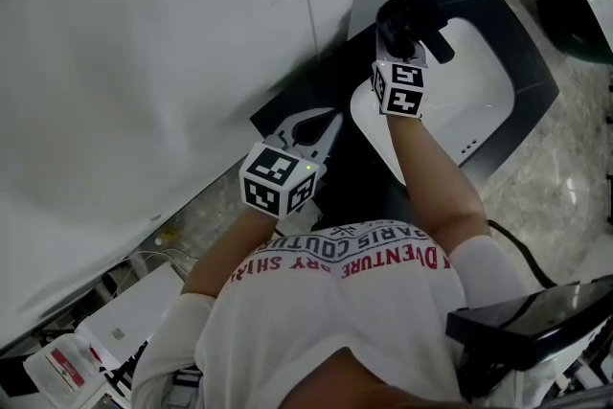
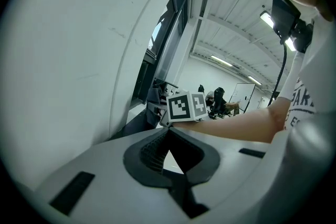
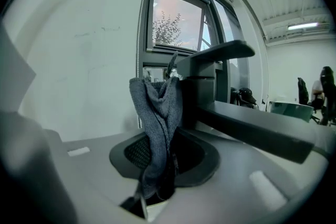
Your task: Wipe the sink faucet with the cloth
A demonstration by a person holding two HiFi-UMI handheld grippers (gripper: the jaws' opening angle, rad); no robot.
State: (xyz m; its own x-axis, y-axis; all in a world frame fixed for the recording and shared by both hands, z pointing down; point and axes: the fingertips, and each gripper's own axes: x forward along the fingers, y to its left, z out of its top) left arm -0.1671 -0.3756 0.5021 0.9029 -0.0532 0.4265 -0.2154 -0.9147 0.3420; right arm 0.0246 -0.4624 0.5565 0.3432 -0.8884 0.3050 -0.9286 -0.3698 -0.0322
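Nearest to me, the person in a white printed shirt (image 1: 335, 283) leans over the dark worktop (image 1: 534, 77) with both arms stretched forward. The left gripper (image 1: 330, 122) hangs low on the left, close to the pale wall (image 1: 144, 62). Its jaws are pinched together with nothing between them. It looks parked there, I'd say, so that it is out of the way of the working arm. Further out, the right gripper (image 1: 402, 34) reaches over the near rim of the white sink (image 1: 479, 101). Its jaws are clenched on the grey cloth (image 3: 156, 123), which stands up between them in a bunched fold. The top of that fold lies against the upright body of the black faucet (image 3: 220, 86), just under its flat lever, while the spout runs off to the right beside the gripper. Holding the cloth bunched like this gives a padded edge to rub along the metal, and I judge the wiping is under way at the faucet's stem. Beyond the faucet a window (image 3: 176, 21) shows trees.
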